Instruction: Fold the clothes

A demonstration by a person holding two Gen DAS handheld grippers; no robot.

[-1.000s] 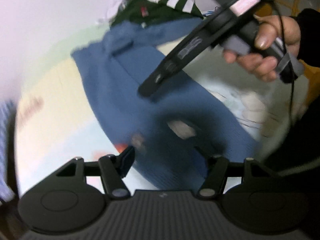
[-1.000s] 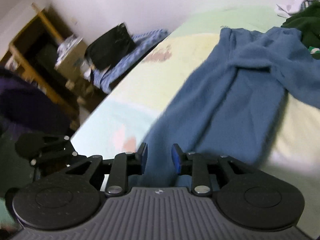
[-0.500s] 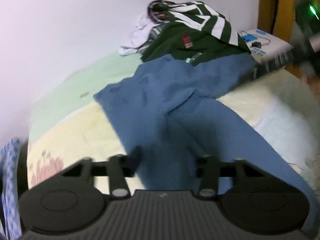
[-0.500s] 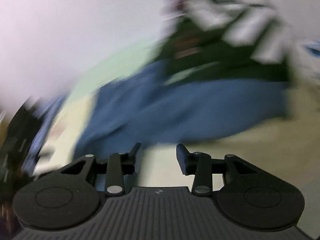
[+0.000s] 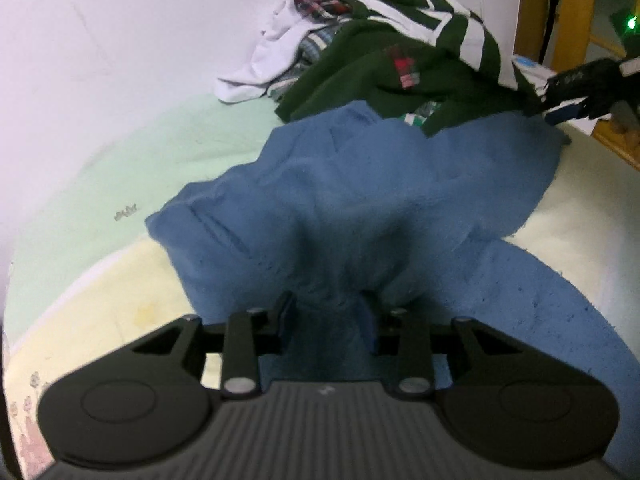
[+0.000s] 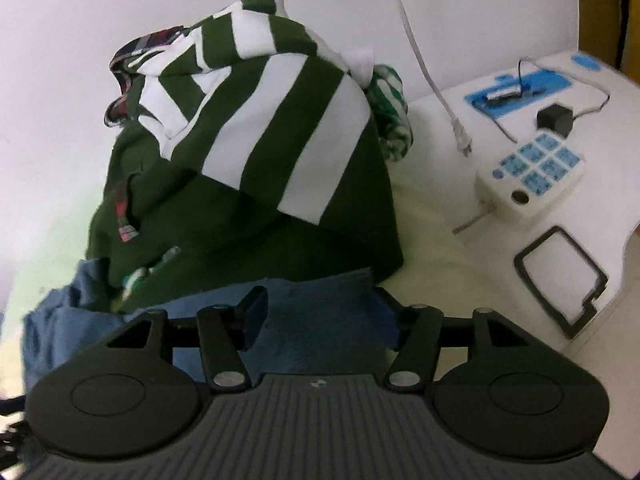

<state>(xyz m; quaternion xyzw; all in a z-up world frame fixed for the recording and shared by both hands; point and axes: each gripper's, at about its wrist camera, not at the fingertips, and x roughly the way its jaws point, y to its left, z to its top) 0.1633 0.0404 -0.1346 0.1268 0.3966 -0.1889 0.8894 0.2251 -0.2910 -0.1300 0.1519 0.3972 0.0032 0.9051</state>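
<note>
A blue fleece garment (image 5: 360,184) lies spread on the bed. My left gripper (image 5: 328,316) is open, its jaws on either side of a raised bunch of the blue fabric near the middle of the garment. My right gripper (image 6: 320,312) is open wide over the far edge of the blue garment (image 6: 316,320), right in front of the clothes pile. The right gripper also shows in the left wrist view (image 5: 560,100) at the garment's far right corner.
A pile of clothes with a green and white striped shirt (image 6: 260,112) and a dark green garment (image 5: 380,80) sits against the wall. A white side table (image 6: 500,248) holds a keypad device (image 6: 532,176), cables and a black frame (image 6: 560,276). The bed sheet (image 5: 120,280) is pale yellow and green.
Both grippers moved forward to the blue garment. The right one swung from the near hem to the far edge by the pile and opened wider. The left one closed in on the garment's middle.
</note>
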